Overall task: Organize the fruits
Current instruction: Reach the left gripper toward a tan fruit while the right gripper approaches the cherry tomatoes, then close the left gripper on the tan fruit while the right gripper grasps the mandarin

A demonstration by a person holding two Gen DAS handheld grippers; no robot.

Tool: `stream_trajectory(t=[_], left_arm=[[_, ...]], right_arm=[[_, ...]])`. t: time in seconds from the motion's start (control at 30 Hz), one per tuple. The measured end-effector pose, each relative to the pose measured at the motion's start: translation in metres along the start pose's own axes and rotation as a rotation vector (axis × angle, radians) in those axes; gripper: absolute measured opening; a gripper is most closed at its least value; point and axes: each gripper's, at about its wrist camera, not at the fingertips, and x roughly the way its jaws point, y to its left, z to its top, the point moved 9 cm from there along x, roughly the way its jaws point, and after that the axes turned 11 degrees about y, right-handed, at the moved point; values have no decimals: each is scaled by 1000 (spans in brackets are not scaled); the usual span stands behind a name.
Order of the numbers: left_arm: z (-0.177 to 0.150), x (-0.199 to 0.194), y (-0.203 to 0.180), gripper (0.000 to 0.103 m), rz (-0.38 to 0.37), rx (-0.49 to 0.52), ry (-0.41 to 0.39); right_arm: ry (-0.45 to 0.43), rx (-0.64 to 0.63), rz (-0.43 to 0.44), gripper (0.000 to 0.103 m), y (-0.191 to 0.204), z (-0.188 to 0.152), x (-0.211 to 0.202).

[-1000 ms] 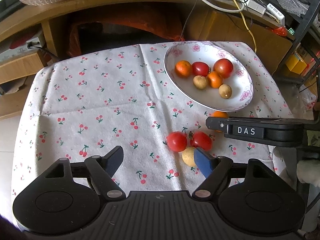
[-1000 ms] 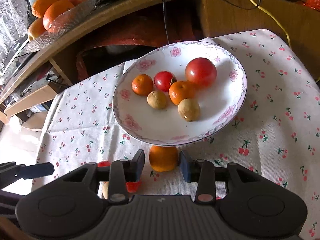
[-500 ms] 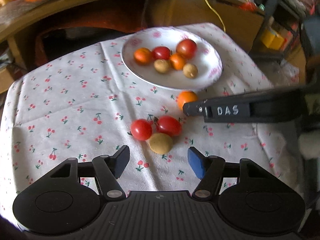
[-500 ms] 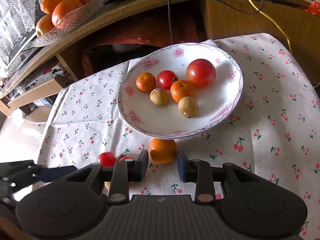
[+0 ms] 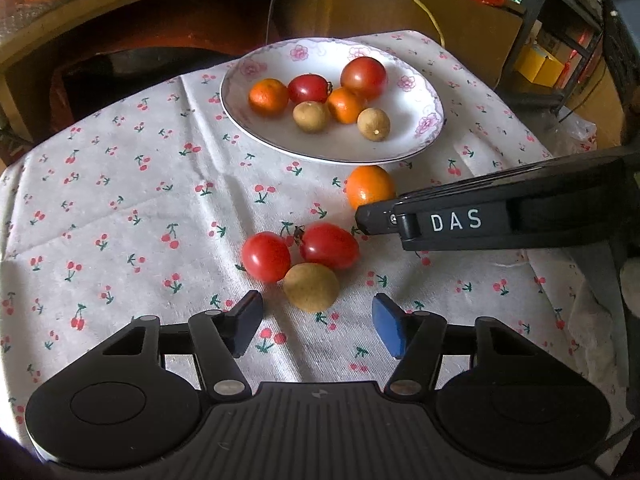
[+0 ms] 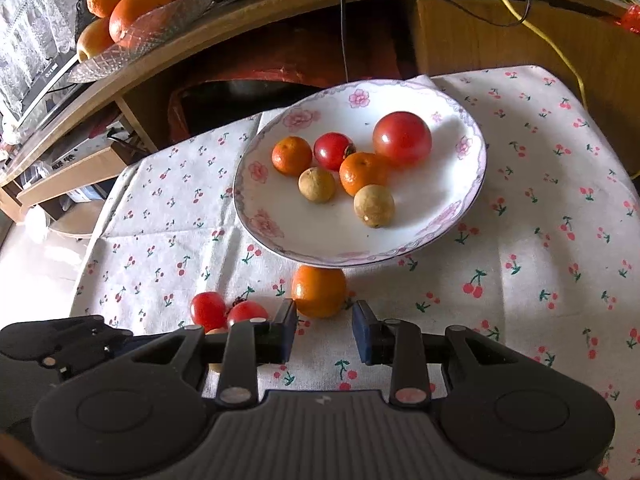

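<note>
A white flowered plate (image 5: 424, 136) (image 6: 460, 216) holds several fruits: tangerines, tomatoes and brown longans. On the cherry-print cloth lie a loose tangerine (image 5: 370, 187) (image 6: 319, 290), two small tomatoes (image 5: 266, 256) (image 5: 330, 246) and a brown longan (image 5: 311, 287). My left gripper (image 5: 316, 326) is open, just short of the longan. My right gripper (image 6: 324, 330) is open, its fingers just short of the tangerine and either side of it; it shows from the side in the left wrist view (image 5: 480, 220).
A glass bowl of oranges and apples (image 6: 132, 20) stands on the wooden shelf behind. Cables (image 6: 540, 28) hang at the back. The cloth (image 5: 120, 208) covers a small table; its edges drop off left and right.
My left gripper has swung right and come closer to the longan and tomatoes. My right gripper has drawn back slightly from the plate, its jaws narrowing around the tangerine.
</note>
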Motion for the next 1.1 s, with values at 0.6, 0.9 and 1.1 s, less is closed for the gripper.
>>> stream_trajectory(t=[0.6, 0.9, 1.1], left_arm=[[1, -9, -2, 40, 19, -1, -26], [-5, -12, -7, 40, 28, 11, -21], [-1, -8, -1, 44, 42, -18, -19]], right_arm=[[-3, -48, -26, 23, 6, -2, 1], [-4, -62, -27, 23, 6, -8, -4], [-7, -70, -34, 23, 5, -12, -8]])
